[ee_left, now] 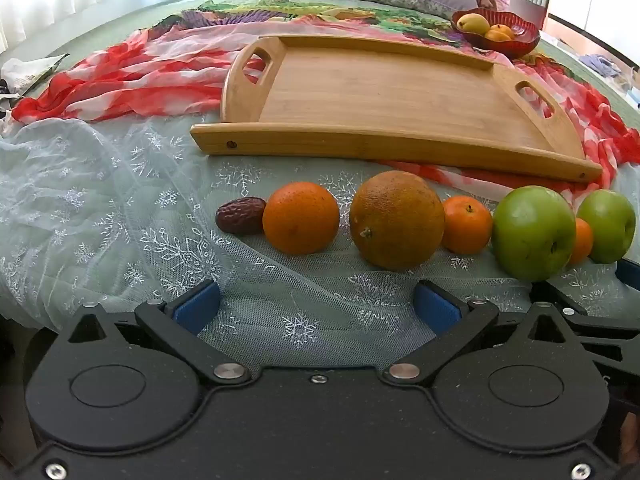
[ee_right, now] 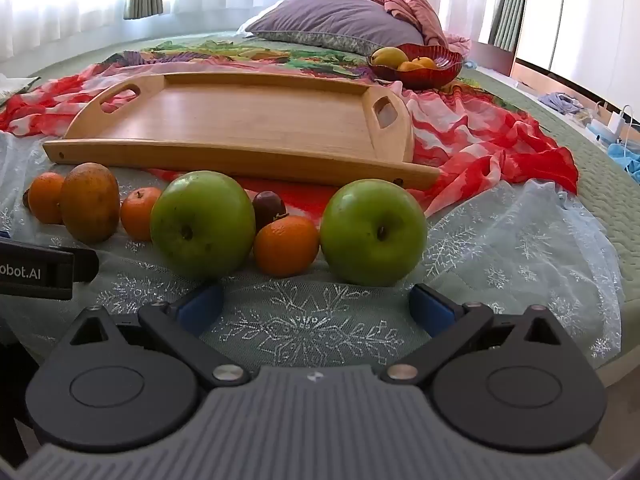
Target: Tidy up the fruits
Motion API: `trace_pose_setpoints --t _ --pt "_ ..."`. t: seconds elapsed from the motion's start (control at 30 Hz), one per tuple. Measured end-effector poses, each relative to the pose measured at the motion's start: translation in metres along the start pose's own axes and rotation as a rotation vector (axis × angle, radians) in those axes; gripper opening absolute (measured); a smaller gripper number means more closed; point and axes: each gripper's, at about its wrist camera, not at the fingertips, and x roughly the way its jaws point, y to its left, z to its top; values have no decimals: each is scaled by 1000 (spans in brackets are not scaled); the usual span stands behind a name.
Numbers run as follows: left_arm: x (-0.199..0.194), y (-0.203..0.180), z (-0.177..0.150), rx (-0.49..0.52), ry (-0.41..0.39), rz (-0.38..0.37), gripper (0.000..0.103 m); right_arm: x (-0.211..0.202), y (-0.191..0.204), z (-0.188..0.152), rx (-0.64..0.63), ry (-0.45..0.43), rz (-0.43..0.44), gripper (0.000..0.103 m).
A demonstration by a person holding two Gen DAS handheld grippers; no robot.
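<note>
A row of fruit lies on a lace cloth on a bed, in front of an empty wooden tray (ee_left: 372, 92) (ee_right: 256, 120). In the left wrist view, from left: a red date (ee_left: 240, 215), an orange (ee_left: 301, 218), a large brownish orange (ee_left: 396, 220), a small tangerine (ee_left: 467, 225), a green apple (ee_left: 532, 234), another green apple (ee_left: 608, 226). In the right wrist view: two green apples (ee_right: 203, 224) (ee_right: 373, 232), a tangerine (ee_right: 286, 246) between them, a dark date (ee_right: 269, 206) behind. My left gripper (ee_left: 316, 310) and right gripper (ee_right: 316, 306) are both open and empty, just short of the fruit.
A red glass bowl (ee_left: 520, 40) (ee_right: 440, 66) with a pear and tangerines stands beyond the tray's far right corner. A red-and-white scarf (ee_right: 480, 140) lies under and around the tray. A purple pillow (ee_right: 340, 16) is at the back. The left gripper's body (ee_right: 36, 272) shows at the left edge.
</note>
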Motion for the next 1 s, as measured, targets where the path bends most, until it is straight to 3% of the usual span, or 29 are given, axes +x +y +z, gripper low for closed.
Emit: trace_pose_setpoints --t 1.0 --pt "2 0 1 5 12 7 103 1 1 2 -3 8 -2 103"
